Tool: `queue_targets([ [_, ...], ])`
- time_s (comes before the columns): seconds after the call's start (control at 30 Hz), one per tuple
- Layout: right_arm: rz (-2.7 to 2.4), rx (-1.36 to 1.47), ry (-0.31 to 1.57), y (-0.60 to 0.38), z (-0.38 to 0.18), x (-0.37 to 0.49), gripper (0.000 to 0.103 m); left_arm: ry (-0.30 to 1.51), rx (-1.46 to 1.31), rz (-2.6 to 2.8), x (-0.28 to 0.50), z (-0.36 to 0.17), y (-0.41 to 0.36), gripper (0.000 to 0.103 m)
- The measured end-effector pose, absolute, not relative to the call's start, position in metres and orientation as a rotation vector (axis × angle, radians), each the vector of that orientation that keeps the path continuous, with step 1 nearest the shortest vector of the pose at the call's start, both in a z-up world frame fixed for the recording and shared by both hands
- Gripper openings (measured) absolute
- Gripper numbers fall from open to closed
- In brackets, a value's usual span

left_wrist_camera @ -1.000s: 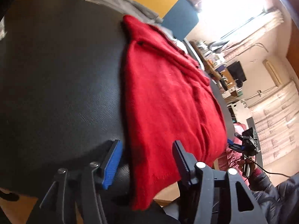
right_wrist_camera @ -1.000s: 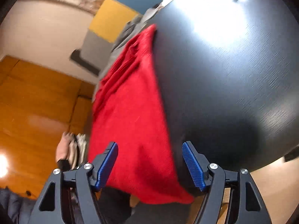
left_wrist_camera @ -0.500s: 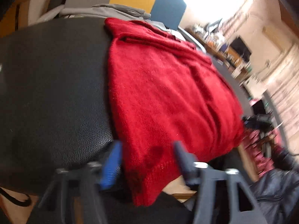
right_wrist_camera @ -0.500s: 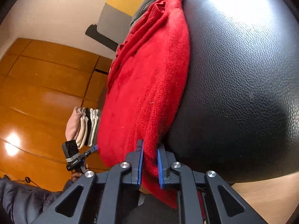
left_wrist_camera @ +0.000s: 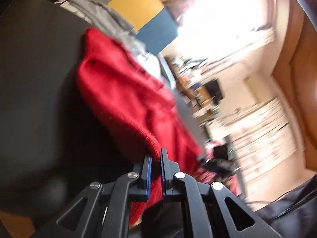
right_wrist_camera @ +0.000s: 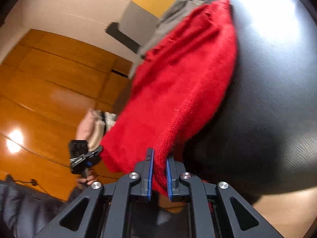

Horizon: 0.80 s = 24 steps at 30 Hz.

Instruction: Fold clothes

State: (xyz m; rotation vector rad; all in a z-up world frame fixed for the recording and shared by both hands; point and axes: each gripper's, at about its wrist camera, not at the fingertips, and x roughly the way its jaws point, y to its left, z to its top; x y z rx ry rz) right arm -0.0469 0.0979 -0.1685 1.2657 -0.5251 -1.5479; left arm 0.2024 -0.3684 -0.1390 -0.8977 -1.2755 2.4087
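Note:
A red knitted sweater (left_wrist_camera: 126, 99) lies on a black leather-textured table (left_wrist_camera: 35, 83); it also shows in the right wrist view (right_wrist_camera: 182, 75). My left gripper (left_wrist_camera: 156, 158) is shut on the sweater's near hem at one corner. My right gripper (right_wrist_camera: 159, 158) is shut on the near hem at the other corner. Both hold the hem lifted above the table's near edge, and the cloth sags between them. The left gripper also shows in the right wrist view (right_wrist_camera: 87, 158) at the far end of the hem.
Grey clothes (left_wrist_camera: 103, 17) lie at the table's far end, also in the right wrist view (right_wrist_camera: 178, 6). A yellow, blue and grey panel (left_wrist_camera: 138, 6) stands behind them. Folded pale clothes (right_wrist_camera: 95, 125) sit by the wood-panelled wall. Cluttered shelves (left_wrist_camera: 198, 83) stand under a bright window.
Both grippers closed on the sweater's near hem, the right one first, then the left. The hem is now raised off the table and pulled up toward the cameras.

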Motion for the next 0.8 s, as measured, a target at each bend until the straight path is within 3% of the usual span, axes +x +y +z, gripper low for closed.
queue_targets([
  [0.23,-1.511,1.13,-0.639,0.065,-0.132,-0.072,0.011,-1.276,-0.635,2.372,0.133,-0.083,-0.41,0.006],
  [0.4,-1.572,1.059,-0.662,0.019,-0.108,-0.134,0.011,-1.29,-0.618,2.439,0.045,-0.074,-0.45,0.006],
  [0.67,-1.874,1.256,-0.659,-0.025,-0.132,-0.264,0.014,-1.708,-1.033,2.437,-0.076,-0.187,-0.521,0.006],
  [0.7,-1.848,1.283,-0.683,-0.024,-0.139,-0.271,0.016,-1.716,-1.062,2.435,-0.08,-0.196,-0.522,0.006],
  [0.77,-1.809,1.29,-0.654,-0.021,-0.142,-0.265,0.036,-1.691,-1.032,2.429,-0.08,-0.201,-0.52,0.007],
  [0.8,-1.79,1.292,-0.639,-0.018,-0.143,-0.262,0.062,-1.677,-1.024,2.434,-0.079,-0.201,-0.52,0.007],
])
